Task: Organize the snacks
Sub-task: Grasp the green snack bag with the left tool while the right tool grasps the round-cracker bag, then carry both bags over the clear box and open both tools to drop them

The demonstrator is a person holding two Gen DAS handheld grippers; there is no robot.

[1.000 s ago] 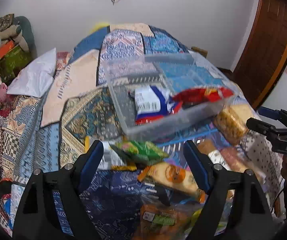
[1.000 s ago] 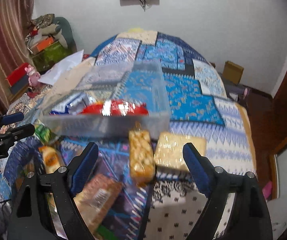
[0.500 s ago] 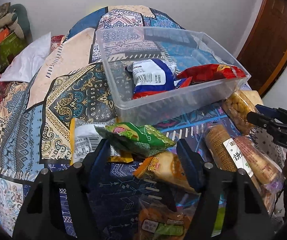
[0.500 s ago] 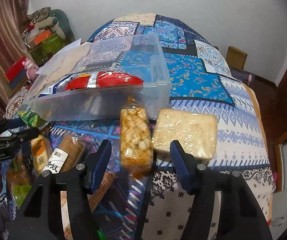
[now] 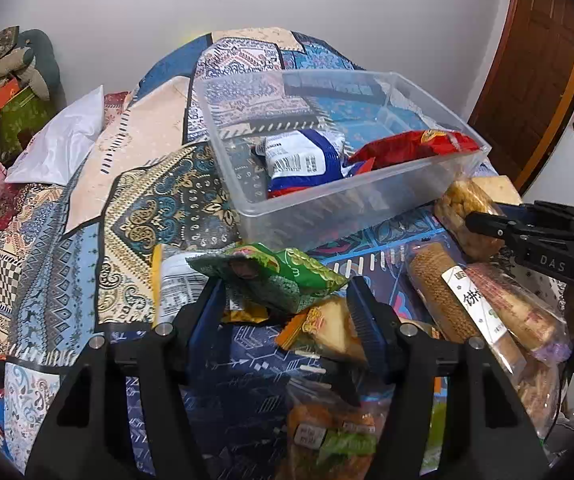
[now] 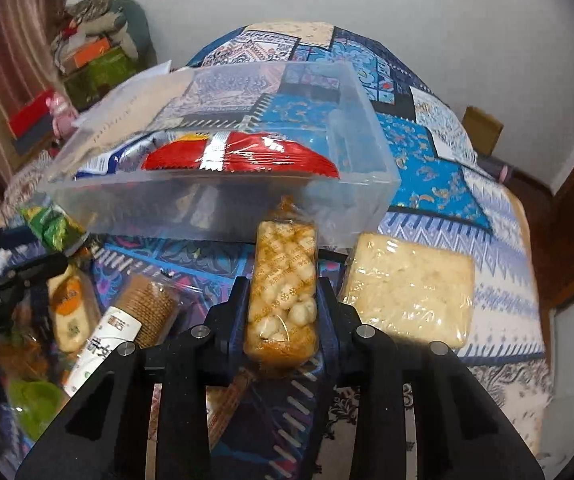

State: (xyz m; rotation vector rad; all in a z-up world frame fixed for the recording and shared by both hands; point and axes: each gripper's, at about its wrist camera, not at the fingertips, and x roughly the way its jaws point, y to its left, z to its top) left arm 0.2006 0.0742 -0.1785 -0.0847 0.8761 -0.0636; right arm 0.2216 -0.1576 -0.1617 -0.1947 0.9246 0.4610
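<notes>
Pickup under way: your right claw point(image 6: 283, 300) clamps the puffed-snack pack point(image 6: 283, 288); left claw point(image 5: 287, 304) closing around the green packet point(image 5: 279, 276); lift both ahead into the clear bin point(image 6: 191, 204).

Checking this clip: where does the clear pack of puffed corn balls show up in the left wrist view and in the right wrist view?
Left wrist: the pack of puffed corn balls lies far right, behind the other tool's black fingers.
Right wrist: the pack sits centre, clamped between the right tool pads.
Shared landmark: the clear plastic bin just behind the pack in both.
</notes>
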